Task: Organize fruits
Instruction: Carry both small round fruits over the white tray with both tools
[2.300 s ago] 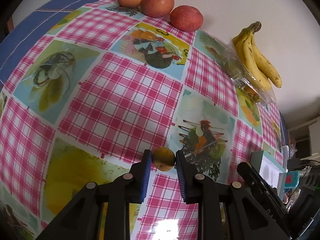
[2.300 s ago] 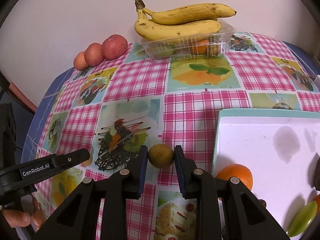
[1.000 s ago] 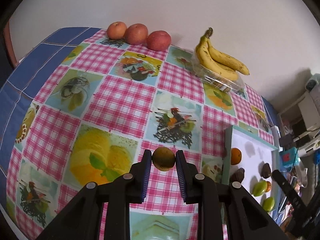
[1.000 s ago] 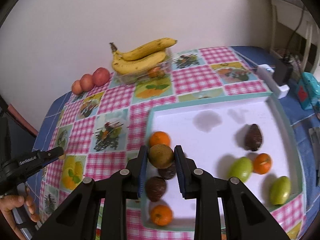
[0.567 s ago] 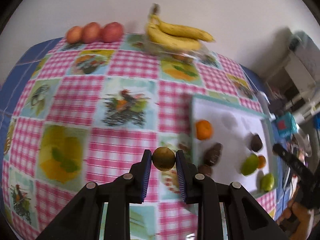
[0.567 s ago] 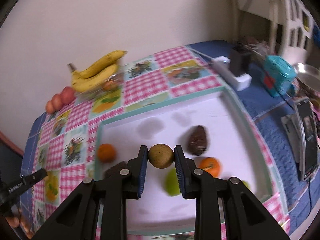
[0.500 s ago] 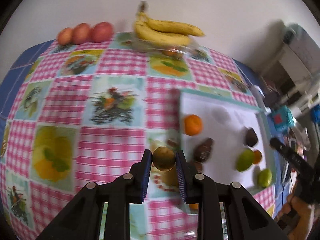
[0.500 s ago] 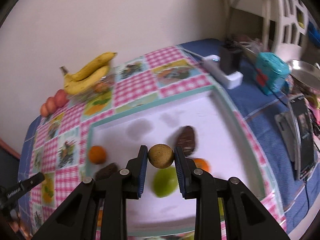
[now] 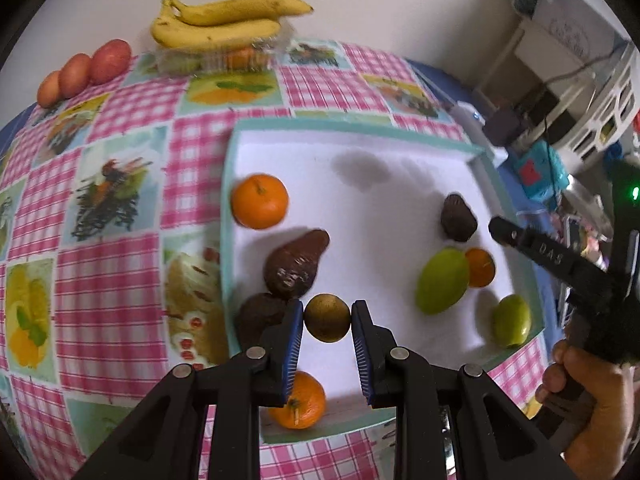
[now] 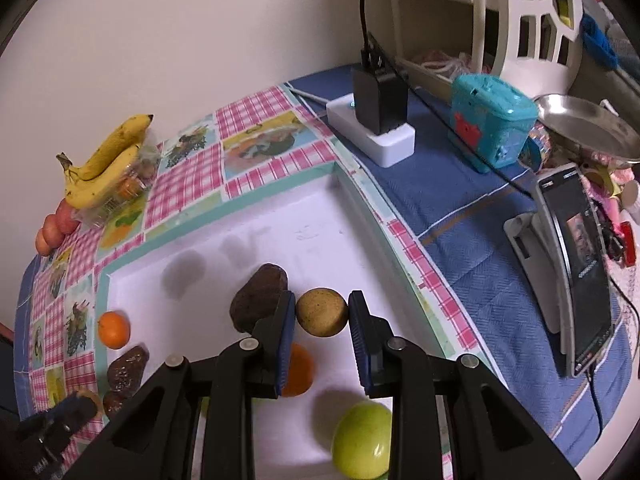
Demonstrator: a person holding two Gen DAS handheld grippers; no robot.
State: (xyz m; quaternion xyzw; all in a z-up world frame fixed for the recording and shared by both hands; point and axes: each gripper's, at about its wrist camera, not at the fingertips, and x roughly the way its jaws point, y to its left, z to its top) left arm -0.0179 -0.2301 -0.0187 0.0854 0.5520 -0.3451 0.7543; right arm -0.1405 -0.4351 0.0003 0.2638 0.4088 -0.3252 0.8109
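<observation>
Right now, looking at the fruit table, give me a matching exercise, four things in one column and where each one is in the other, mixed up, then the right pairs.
Things:
1. bananas
2. three red fruits
3. round brown fruit
4. black charger

Places:
A. gripped in the left claw
B. plugged into the white power strip
C. on top of the clear plastic box
D. in a row on the tablecloth by the wall

Pairs: 1-C, 2-D, 3-A, 4-B
</observation>
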